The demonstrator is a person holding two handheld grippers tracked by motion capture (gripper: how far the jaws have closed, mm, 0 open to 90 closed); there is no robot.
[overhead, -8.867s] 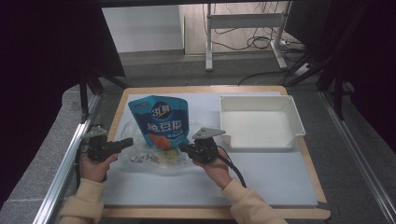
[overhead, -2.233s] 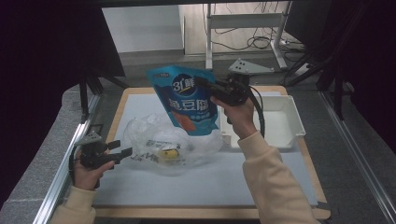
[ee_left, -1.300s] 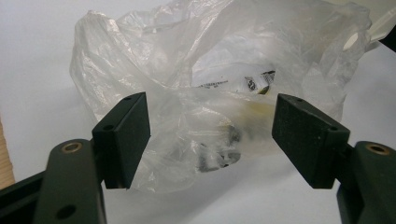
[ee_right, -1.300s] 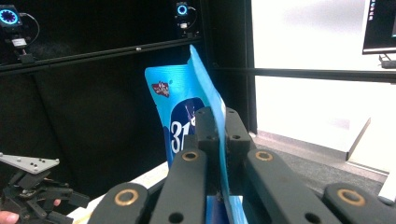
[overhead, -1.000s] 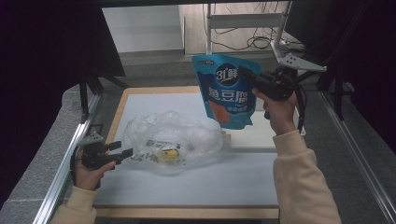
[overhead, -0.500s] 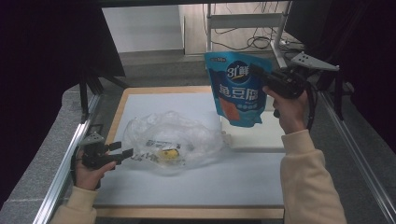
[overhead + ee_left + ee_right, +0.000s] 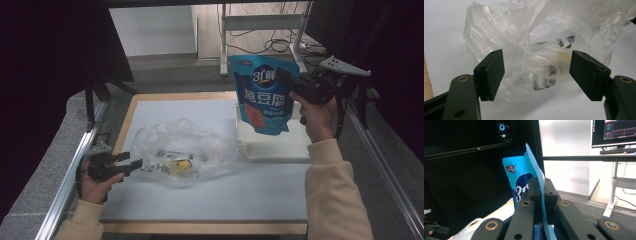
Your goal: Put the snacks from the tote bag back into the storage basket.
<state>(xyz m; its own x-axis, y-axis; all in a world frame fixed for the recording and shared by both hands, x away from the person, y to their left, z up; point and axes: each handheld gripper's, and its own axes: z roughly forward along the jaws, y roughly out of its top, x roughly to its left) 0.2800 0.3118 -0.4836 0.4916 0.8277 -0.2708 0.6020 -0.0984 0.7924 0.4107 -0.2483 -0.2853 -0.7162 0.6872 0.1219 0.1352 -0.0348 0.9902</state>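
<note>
The blue pouch [image 7: 265, 95] hangs in the air above the white tray [image 7: 280, 145] at the far right of the tabletop [image 7: 210, 200], and your right hand-held gripper [image 7: 285, 80] is clamped on its upper edge. The crumpled clear plastic bag [image 7: 182, 150] lies left of the tray on the tabletop. Your left hand-held gripper [image 7: 132, 162] rests at the bag's left edge with its jaws apart, a fold of the bag between them.

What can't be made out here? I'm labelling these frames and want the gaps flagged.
- Items inside the clear plastic bag: high view and left gripper view; crumpled film blurs them.
- Small print on the blue pouch: high view, too small.
- Pouch's lower half: right gripper view, hidden behind the right hand-held gripper, which is clamped on its edge.
- White tray floor: high view, partly behind the pouch.
</note>
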